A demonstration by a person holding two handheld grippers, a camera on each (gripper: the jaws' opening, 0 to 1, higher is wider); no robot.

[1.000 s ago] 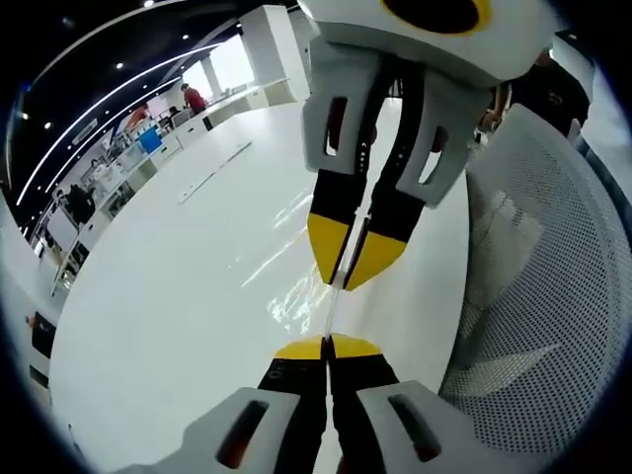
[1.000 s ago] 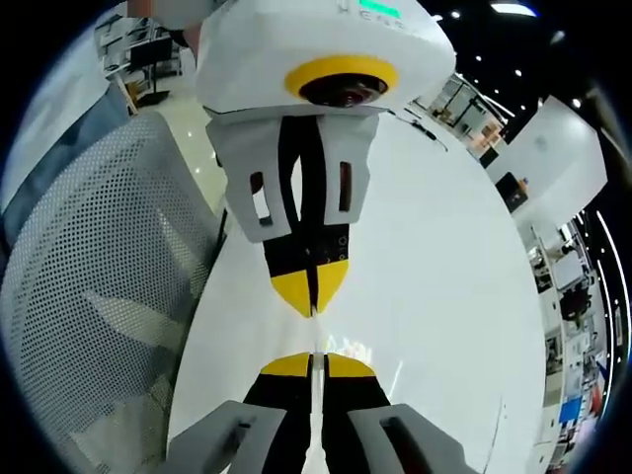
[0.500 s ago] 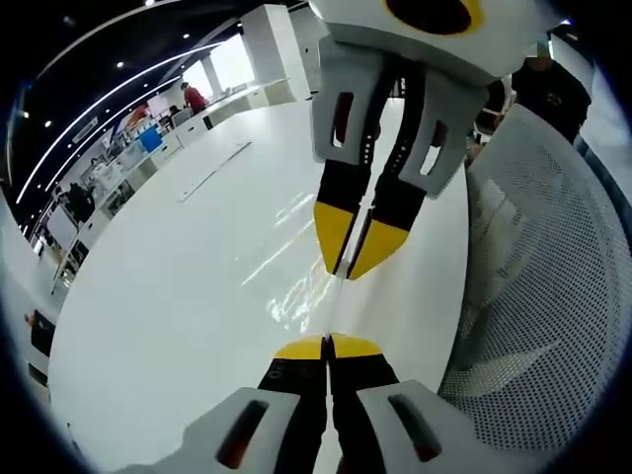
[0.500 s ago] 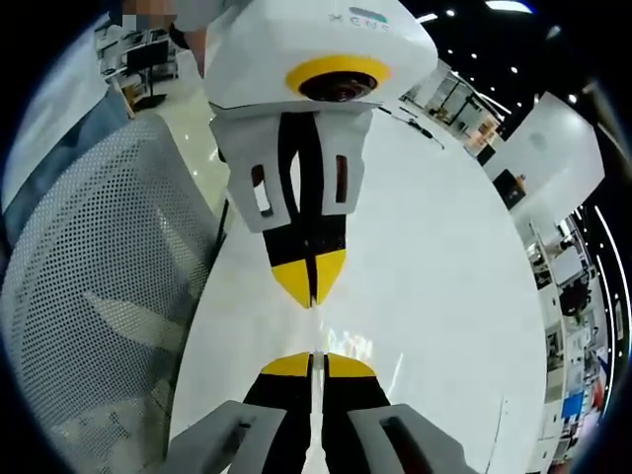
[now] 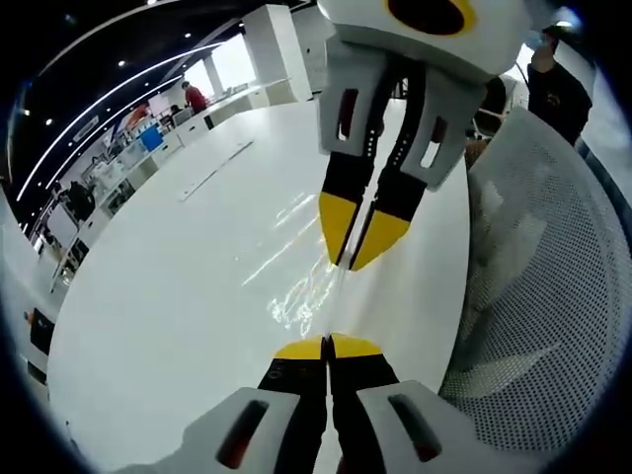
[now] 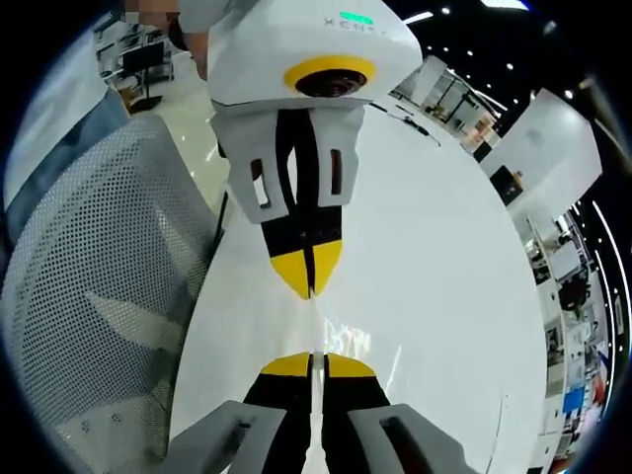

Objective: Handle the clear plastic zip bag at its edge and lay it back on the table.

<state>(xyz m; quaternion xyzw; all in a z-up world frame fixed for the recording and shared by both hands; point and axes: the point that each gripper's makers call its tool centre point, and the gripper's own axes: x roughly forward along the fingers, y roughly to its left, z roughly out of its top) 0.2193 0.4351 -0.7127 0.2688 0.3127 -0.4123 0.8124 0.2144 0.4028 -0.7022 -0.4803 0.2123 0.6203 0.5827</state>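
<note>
— While both tools face each other like that, where does the clear plastic zip bag (image 5: 314, 296) actually sit?

— Strung between them. In the left gripper view the left hand-held gripper (image 5: 327, 347) rises at bottom centre, jaws clenched on one end of the bag's edge. The right hand-held gripper (image 5: 354, 265) comes down from the top of the frame, its yellow tips pinched on the far end. The glinting film runs from one to the other, just left of centre.

— So its long axis is the line from tip to tip?

— That's how I read it: near-vertical in the frame, straight out ahead of each tool. The right gripper view agrees: right hand-held gripper (image 6: 310, 363) at bottom centre, left hand-held gripper (image 6: 308, 288) hanging above it, a thin strip of bag (image 6: 314, 331) between.

— Which one is nearer the bag?

— Neither; each has an end. The white surface (image 5: 158, 296) spreads under and to the left. The mesh chair back (image 5: 538, 276) fills the right. I'd say laying it down means lowering both ends together toward the left of that frame, keeping the edge taut. Whether the sheet already touches the surface, I can't tell.
</note>
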